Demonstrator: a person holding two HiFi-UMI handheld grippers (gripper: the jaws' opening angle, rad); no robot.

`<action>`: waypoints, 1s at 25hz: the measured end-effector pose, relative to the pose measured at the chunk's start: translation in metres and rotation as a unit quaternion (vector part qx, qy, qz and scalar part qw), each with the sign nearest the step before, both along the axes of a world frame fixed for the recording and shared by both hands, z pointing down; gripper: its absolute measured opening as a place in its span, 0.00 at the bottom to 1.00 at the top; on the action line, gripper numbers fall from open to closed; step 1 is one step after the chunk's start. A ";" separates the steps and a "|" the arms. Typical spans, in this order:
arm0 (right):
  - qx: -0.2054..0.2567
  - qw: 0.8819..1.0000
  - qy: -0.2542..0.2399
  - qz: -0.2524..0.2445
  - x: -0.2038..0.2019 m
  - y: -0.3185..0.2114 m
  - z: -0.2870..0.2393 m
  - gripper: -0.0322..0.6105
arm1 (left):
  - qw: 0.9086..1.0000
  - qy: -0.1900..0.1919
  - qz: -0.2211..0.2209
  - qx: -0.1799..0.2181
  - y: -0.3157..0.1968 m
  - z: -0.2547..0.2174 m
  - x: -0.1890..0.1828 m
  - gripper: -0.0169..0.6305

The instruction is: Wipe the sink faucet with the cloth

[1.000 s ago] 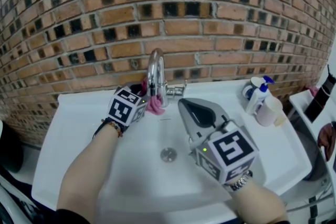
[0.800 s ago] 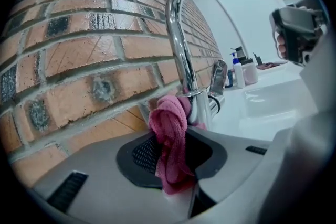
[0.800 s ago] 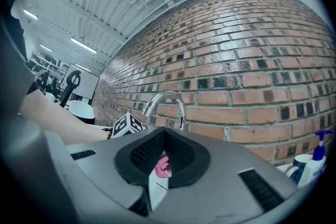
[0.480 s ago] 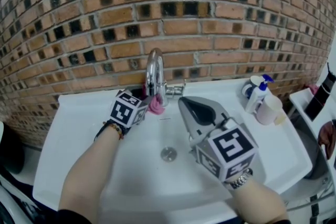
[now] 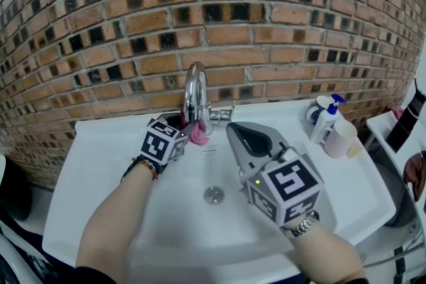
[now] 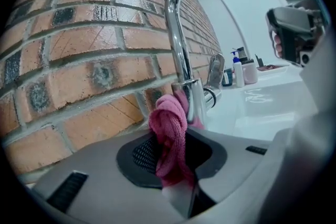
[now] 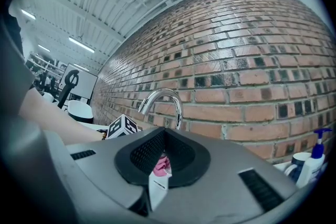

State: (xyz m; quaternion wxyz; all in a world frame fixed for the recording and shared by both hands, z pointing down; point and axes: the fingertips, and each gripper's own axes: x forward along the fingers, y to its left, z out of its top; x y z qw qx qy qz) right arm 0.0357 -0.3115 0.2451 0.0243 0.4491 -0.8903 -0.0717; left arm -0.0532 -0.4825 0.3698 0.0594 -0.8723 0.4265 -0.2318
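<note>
Two grippers over a white sink (image 5: 106,169). Nearest, the right gripper (image 5: 234,134): hangs level above the basin, jaws closed on nothing, short of the faucet (image 5: 195,86). Beyond it and to the left, the left gripper (image 5: 187,128): clamps a pink cloth (image 5: 198,135) and holds it against the faucet's foot, at the back of the sink under the brick wall (image 5: 266,30). Soft, light and limp by the look of that cloth; likely bunches and drags well over chrome, but may pull out of the pads if snagged behind the lever (image 6: 214,73). Best pinched as now, by a folded middle, with a fat wad left proud of the tips for wiping. Rigid, fixed and slick, by contrast, the faucet: probably takes firm, steady pressure without harm. Only in the left gripper view, the grip itself: a twisted loop of cloth rising from between the pads and touching the chrome column low down. Hidden in the head view, under the cube (image 5: 162,140), that same pinch; yet only there the drain (image 5: 213,195) and both grippers at once. In the right gripper view, the shut, empty jaws, with a scrap of pink and the spout's arch past them. Farthest right, a bottle (image 5: 327,122) and a cup (image 5: 341,140).
</note>
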 end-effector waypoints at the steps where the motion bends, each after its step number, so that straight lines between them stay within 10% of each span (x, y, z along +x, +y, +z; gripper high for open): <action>1: 0.000 1.000 0.000 0.000 0.000 0.000 0.000 0.07 | 1.000 0.003 -0.002 0.000 0.001 0.000 -0.001 0.19; 25: -0.008 1.000 0.007 0.003 0.001 -0.003 0.007 0.07 | 0.997 0.070 -0.005 0.014 0.045 -0.008 0.010 0.18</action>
